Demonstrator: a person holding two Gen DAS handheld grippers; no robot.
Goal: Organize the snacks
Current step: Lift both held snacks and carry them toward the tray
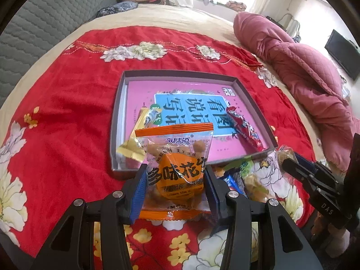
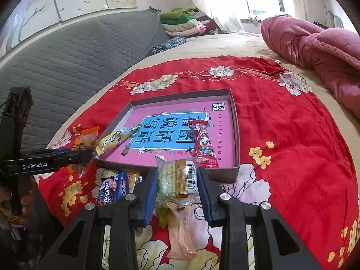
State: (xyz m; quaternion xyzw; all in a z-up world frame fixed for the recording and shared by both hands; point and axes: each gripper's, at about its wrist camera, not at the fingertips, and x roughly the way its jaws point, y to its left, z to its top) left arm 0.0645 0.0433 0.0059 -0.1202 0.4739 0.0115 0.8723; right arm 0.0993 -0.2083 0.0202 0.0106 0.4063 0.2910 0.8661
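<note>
1. Orange snack packet (image 1: 175, 168): glossy, crinkled plastic film.
2. Red floral cloth (image 1: 74, 112): soft woven fabric, slight sheen.
3. Shallow box (image 1: 252, 96): matt cardboard walls.
4. Left tool (image 1: 175, 180): matt black plastic, ribbed blue pads.

red cloth (image 1: 74, 94) w/ white-yellow flowers; tray (image 1: 180, 73) grey, pink-blue liner; orange packet (image 1: 176, 168); quilted pink blanket (image 1: 299, 65)

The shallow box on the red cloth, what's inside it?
Inside the box lie a pink sheet with a blue panel, a yellow packet and a red packet. What lies beneath them is covered.
</note>
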